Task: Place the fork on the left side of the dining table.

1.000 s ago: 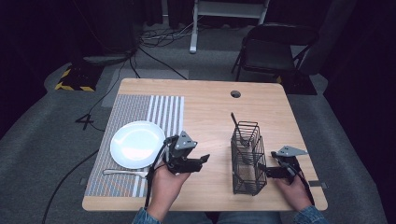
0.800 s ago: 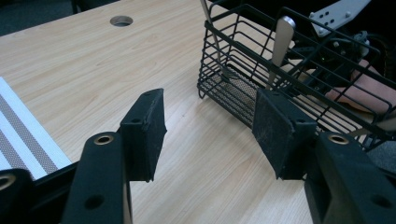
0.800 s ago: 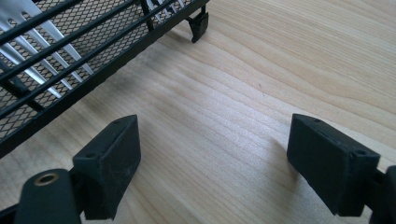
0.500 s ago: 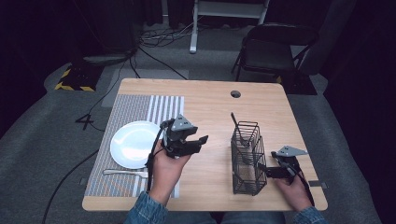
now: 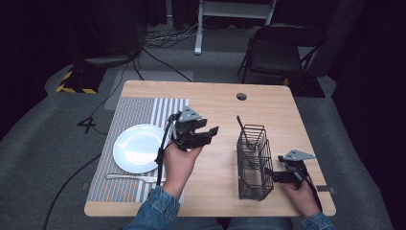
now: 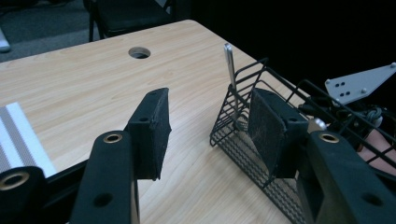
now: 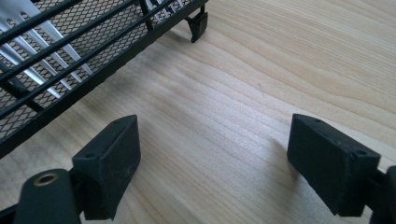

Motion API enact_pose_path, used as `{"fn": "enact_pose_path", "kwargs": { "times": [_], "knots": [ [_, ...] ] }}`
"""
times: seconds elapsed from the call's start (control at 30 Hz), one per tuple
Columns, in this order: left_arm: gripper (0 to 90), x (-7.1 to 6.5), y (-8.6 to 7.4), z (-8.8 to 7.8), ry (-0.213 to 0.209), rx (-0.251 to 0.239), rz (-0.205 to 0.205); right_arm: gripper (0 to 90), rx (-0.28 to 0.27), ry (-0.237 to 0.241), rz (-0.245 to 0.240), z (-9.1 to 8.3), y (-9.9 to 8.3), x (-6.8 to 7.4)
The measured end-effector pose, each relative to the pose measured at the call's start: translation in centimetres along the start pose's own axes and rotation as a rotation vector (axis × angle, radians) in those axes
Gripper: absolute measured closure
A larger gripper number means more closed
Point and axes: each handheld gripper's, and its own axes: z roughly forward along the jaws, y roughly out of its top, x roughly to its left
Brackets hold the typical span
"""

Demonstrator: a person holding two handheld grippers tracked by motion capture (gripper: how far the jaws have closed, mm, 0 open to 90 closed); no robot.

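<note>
Since a second ago your left gripper (image 5: 205, 134) has lifted away from the wire basket (image 5: 253, 163) and swung back over the bare wood toward the striped mat (image 5: 129, 120). Its jaws have just been closing partway and now stand at a middling gap with nothing between them. Seen along those jaws, the basket sits just beyond the right-hand pad, and one utensil handle (image 6: 229, 70) stands upright in the basket's far corner, ahead and to the right of the tips.

Your right gripper (image 5: 275, 176) has not shifted: it rests low on the table (image 5: 215, 103) just beside the basket's near end, jaws wide apart and empty, with the basket wall ahead and to the left of the left jaw.

That reads as one piece already dropped in and your left hand heading back for the next. The fork (image 5: 134, 177) lies on the mat below the plate (image 5: 136, 148), behind and to the left of your left jaws, so you would need to turn the hand back toward yourself and lower it to reach the fork.
</note>
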Motion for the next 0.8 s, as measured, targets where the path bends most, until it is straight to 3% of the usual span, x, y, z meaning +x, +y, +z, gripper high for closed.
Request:
{"fn": "enact_pose_path", "kwargs": {
  "times": [0.13, 0.23, 0.43, 0.53, 0.67, 0.8],
  "knots": [
    [49.8, -0.4, 0.8, 1.1, -0.016, 0.004, 0.01, 17.4, 0.0, 0.0, -0.001, 0.0, 0.0, 0.0],
    [47.4, -0.7, 1.5, 2.2, -0.058, -0.004, 0.012, 17.4, 0.0, 0.0, 0.0, 0.0, 0.0, 0.0],
    [45.5, -1.3, 2.1, 3.8, -0.057, 0.005, 0.034, 17.4, 0.0, 0.0, 0.0, 0.0, 0.0, 0.0],
    [45.5, -1.3, 2.5, 4.8, -0.06, 0.013, 0.025, 17.4, 0.0, 0.0, 0.0, 0.0, 0.0, 0.0],
    [46.5, -1.1, 2.6, 6.3, -0.114, -0.001, 0.008, 17.4, 0.0, 0.0, -0.001, 0.0, 0.0, 0.0],
    [47.1, -1.3, 2.5, 7.7, -0.084, 0.002, 0.037, 17.4, 0.0, 0.0, -0.001, 0.0, 0.0, 0.0]
  ]
}}
